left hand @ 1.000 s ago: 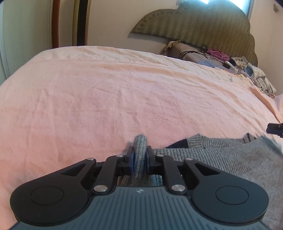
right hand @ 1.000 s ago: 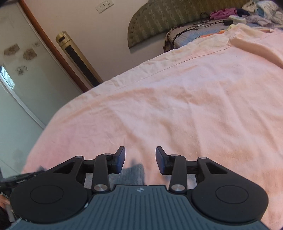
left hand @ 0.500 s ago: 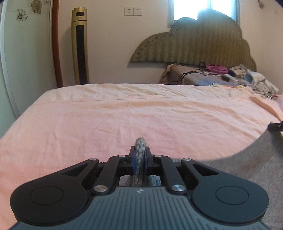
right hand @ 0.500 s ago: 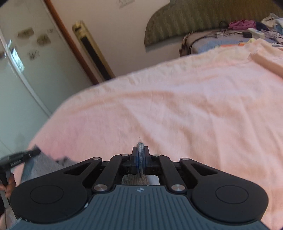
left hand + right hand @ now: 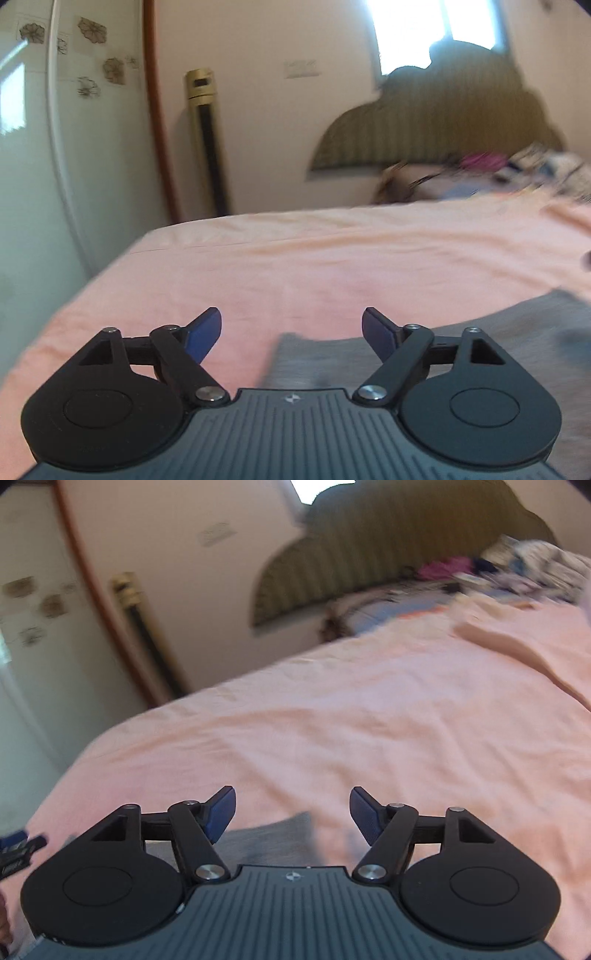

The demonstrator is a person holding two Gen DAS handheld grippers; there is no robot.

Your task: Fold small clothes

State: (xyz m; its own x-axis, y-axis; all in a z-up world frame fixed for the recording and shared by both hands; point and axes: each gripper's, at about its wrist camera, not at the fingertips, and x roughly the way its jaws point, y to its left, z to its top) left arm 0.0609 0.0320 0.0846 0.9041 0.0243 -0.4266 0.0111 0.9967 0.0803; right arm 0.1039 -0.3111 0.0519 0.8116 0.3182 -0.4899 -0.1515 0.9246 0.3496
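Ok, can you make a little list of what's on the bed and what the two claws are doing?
surface: pink bedsheet
garment: grey knitted top lying on the sheet
left claw: jaws opening, nothing pinched, the top's edge lies below them
right claw: jaws opening, nothing pinched, a grey corner below
far end: padded headboard, pile of mixed clothes
picture: blurry
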